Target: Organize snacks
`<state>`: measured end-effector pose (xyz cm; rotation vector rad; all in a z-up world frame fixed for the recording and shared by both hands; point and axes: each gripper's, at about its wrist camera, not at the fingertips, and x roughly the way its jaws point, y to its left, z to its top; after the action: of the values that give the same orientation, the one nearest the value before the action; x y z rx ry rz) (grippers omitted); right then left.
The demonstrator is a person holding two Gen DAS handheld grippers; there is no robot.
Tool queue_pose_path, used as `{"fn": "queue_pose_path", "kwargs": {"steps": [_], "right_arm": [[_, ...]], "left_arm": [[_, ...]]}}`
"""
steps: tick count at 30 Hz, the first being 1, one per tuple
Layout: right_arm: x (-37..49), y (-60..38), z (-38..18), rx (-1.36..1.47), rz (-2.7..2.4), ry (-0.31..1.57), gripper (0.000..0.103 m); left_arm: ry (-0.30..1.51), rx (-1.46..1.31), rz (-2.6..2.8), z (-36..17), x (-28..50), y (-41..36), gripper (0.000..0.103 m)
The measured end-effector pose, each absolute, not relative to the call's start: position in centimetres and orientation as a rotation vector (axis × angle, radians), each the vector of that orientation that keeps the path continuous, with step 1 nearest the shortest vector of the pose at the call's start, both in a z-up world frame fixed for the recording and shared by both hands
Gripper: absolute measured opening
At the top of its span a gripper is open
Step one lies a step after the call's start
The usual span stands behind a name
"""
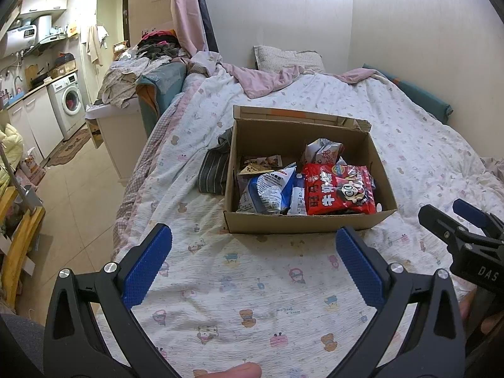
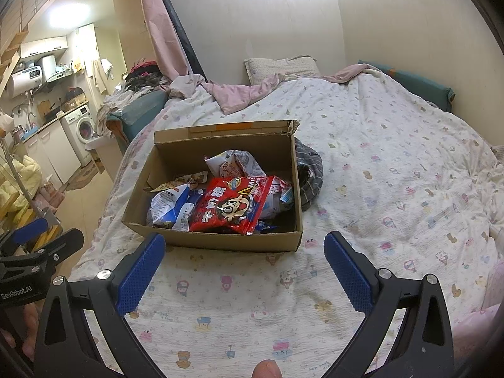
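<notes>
Where quilt (image 1: 252, 283) spreads: box (image 1: 299, 223), kitchen (image 1: 47, 100) behind.

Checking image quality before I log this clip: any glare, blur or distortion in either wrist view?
Left wrist view: ceiling light blows out the top edge, fisheye bends the walls, cardboard box and red snack bag stay sharp. Right wrist view: same overhead glare, dark lens corners, box print readable, bedding evenly lit.

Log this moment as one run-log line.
left hand-held gripper: open, empty | right hand-held gripper: open, empty | cardboard box: on bed, open | red snack bag: on top inside box
</notes>
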<state>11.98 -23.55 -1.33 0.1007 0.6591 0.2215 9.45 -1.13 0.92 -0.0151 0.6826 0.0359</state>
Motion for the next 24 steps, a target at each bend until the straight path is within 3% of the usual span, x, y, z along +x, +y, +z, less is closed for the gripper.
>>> {"fn": "queue_pose_path", "kwargs": {"steps": [24], "right_arm": [[11.82, -24.18, -0.49, 0.112, 0.205, 0.635, 0.103]], "left_arm": [[0.682, -0.014, 0.036, 0.91, 9.46, -1.16, 0.103]]}}
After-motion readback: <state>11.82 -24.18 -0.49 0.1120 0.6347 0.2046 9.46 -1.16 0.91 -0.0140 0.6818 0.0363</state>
